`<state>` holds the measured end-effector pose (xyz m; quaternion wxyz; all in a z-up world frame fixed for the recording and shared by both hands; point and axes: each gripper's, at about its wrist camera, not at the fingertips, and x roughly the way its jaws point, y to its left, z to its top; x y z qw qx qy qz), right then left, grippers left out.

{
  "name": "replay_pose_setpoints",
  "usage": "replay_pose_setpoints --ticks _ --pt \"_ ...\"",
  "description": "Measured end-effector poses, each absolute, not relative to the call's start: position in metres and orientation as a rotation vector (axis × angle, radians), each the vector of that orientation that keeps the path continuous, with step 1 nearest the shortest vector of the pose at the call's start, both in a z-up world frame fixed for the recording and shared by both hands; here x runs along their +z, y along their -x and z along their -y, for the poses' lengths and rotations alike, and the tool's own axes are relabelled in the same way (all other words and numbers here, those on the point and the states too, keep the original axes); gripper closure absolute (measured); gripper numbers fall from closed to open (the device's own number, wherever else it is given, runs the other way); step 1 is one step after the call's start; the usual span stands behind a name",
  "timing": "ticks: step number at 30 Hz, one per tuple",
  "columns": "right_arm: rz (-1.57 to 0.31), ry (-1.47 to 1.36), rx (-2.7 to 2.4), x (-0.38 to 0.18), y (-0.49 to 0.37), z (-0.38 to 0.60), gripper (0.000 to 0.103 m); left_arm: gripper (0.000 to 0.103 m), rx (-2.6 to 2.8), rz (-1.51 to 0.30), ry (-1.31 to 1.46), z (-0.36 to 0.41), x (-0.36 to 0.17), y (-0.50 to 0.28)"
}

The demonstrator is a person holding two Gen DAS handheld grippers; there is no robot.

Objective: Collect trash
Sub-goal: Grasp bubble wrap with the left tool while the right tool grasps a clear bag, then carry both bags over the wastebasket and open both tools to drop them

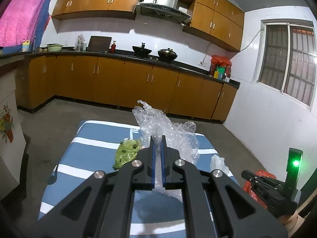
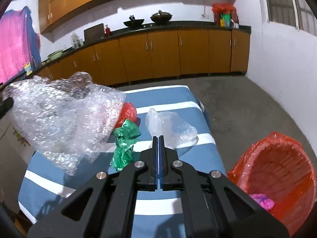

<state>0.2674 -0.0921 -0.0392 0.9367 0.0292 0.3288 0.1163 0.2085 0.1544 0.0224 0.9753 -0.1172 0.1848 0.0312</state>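
My left gripper (image 1: 158,136) is shut on a sheet of clear bubble wrap (image 1: 168,129) and holds it above the blue-and-white striped table (image 1: 95,134). The same bubble wrap (image 2: 65,117) hangs at the left of the right wrist view. My right gripper (image 2: 158,137) is shut and empty above the table, just in front of a clear plastic bag (image 2: 172,127). A green bag (image 2: 124,144) and a red bag (image 2: 128,113) lie on the table. A light green bag (image 1: 128,150) lies under the left gripper. A bin with a red liner (image 2: 277,168) stands at the right, holding pink trash (image 2: 261,200).
Wooden kitchen cabinets (image 1: 138,79) with a dark counter run along the back wall, with woks (image 1: 166,53) on top. The floor is grey concrete (image 2: 247,103). A window (image 1: 289,63) is at the right. The right gripper's body (image 1: 273,190) shows low right in the left wrist view.
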Motion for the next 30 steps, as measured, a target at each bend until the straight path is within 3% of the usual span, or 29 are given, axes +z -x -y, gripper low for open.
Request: replay_pose_setpoints --ticks 2,4,15,17,20,30 --pt "-0.673 -0.080 0.228 -0.045 -0.274 0.090 0.064 0.097 0.073 -0.370 0.235 -0.156 0.023 -0.207" --pt "-0.675 -0.080 0.226 -0.051 -0.279 0.086 0.058 0.097 0.081 -0.367 0.231 -0.158 0.023 -0.206" --pt "-0.806 0.006 0.157 -0.104 -0.324 0.065 0.059 0.097 0.117 -0.362 0.230 -0.172 0.021 -0.210" --pt "-0.825 -0.009 0.158 -0.105 -0.324 0.069 0.078 0.097 0.114 -0.367 0.233 -0.172 0.019 -0.211" --pt "-0.807 -0.009 0.160 -0.099 -0.319 0.076 0.085 0.097 0.105 -0.371 0.236 -0.171 0.019 -0.213" --pt "-0.647 -0.083 0.219 -0.028 -0.260 0.116 0.086 0.097 0.037 -0.361 0.231 -0.146 0.030 -0.210"
